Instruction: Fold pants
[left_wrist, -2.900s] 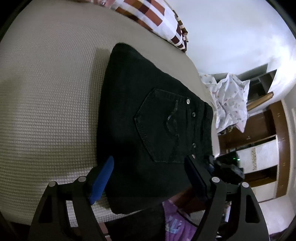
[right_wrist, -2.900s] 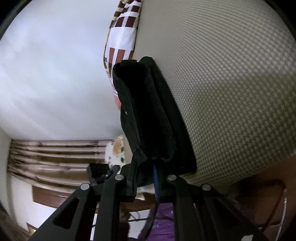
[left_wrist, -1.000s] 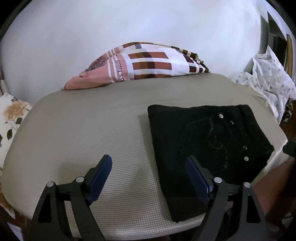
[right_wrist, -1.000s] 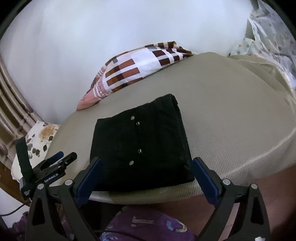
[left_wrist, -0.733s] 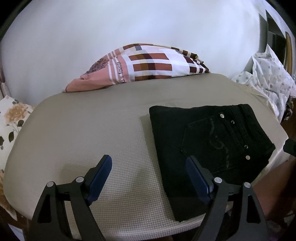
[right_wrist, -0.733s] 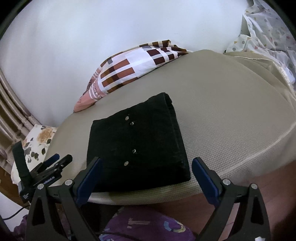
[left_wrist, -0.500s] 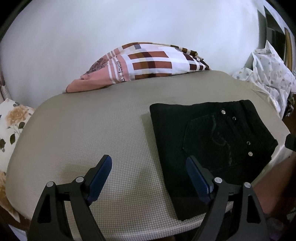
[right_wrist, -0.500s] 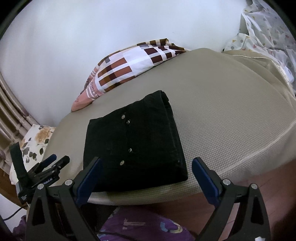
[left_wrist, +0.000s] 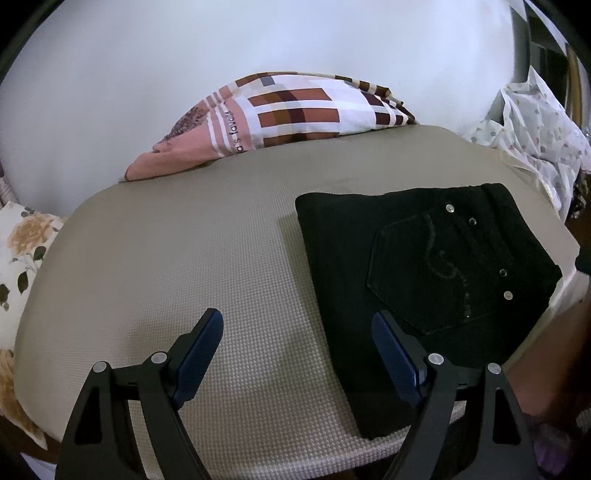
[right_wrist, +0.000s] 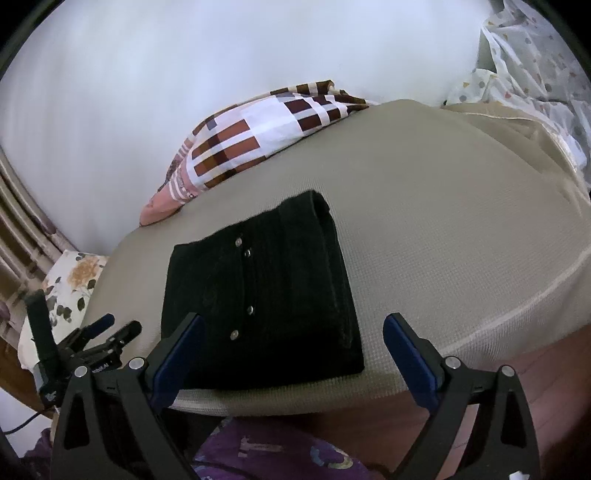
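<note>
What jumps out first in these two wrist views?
The folded black pants dominate, lying flat near the front edge of the beige mattress, back pocket and rivets up. Behind them, a brown-and-white checked pillow rests against the white wall. Both the left gripper and right gripper hover open, holding nothing.

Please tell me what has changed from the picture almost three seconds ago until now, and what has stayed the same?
The right gripper, which was shut on the edge of the black pants, has let go and drawn back, jaws open. The left gripper has pulled away too and stayed open. The pants stay folded on the beige mattress, with the checked pillow behind.
</note>
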